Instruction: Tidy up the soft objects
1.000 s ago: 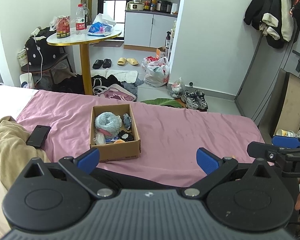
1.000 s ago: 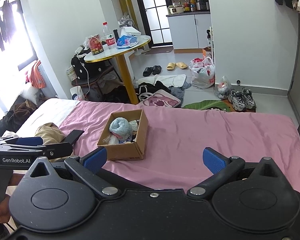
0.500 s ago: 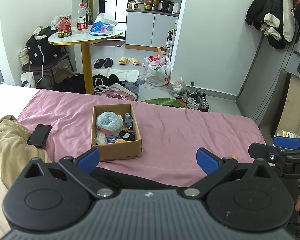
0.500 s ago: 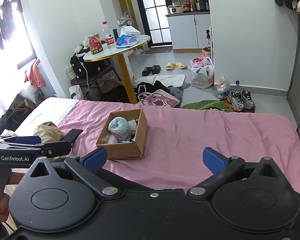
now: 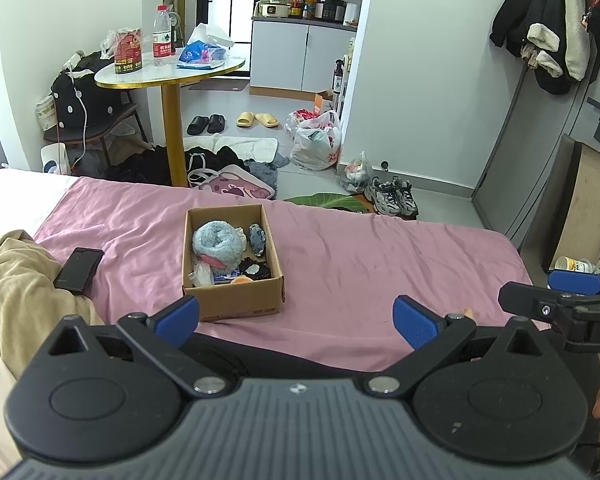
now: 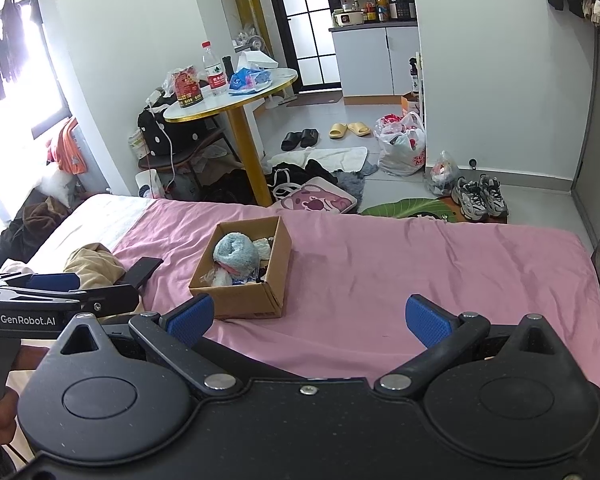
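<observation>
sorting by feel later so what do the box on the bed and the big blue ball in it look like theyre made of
The open brown box looks like matte corrugated cardboard: raw tan walls, folded edges, printed marks on its front. The round pale blue ball inside it looks like fuzzy plush or fleece, perhaps rolled fabric: its surface is shaggy and dull, with a dimpled centre. Which fibre it is cannot be told.

Bright, even daylight, sharp in both views

We see the window (image 6: pixel 4 92) blown out to white glare at the right wrist view's left edge; shadows on the pink bed sheet (image 5: pixel 360 256) are soft, and the fisheye bends walls and door frames near the borders.
</observation>
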